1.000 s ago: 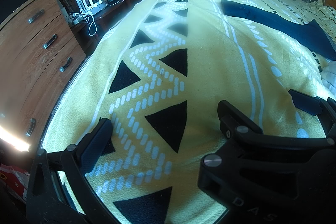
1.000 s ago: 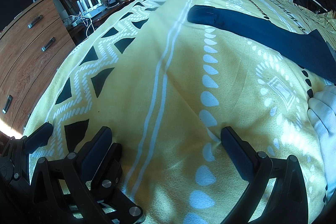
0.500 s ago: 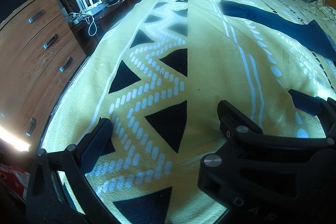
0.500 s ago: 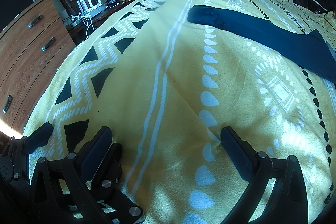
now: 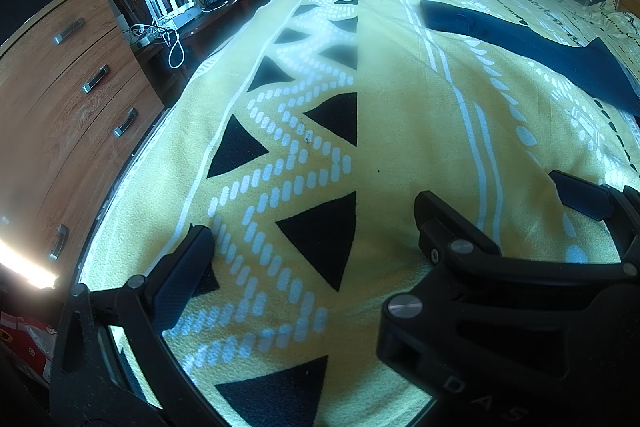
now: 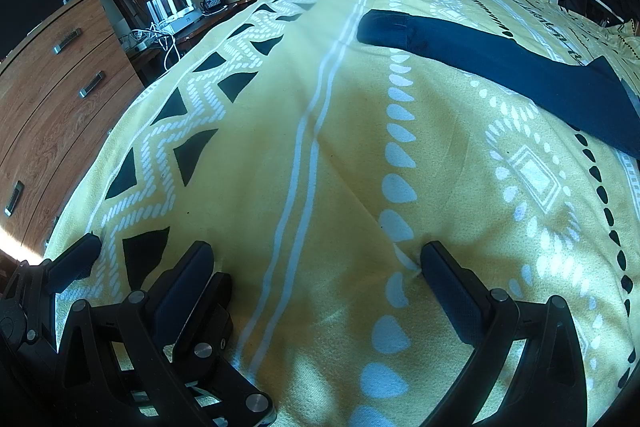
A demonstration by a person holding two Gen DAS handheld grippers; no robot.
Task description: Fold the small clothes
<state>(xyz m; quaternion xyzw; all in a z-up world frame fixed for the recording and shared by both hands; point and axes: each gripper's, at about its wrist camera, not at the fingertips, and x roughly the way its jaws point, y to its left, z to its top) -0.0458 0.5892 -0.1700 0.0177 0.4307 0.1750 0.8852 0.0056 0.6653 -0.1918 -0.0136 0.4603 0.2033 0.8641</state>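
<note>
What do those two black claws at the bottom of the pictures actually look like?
Both are black plastic frames of jointed bars held by silver screws. The left claw and right claw each end in two flat fingers with dark blue dimpled pads. Pale letters, seemingly "DAS", mark one claw's body. No cables or sleeves show.

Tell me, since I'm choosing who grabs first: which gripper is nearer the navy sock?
Right, narrowly. The navy sock lies ahead and to the right of both. The right gripper sits on that side; the left gripper is beside it, farther away. Neither touches the sock.
</note>
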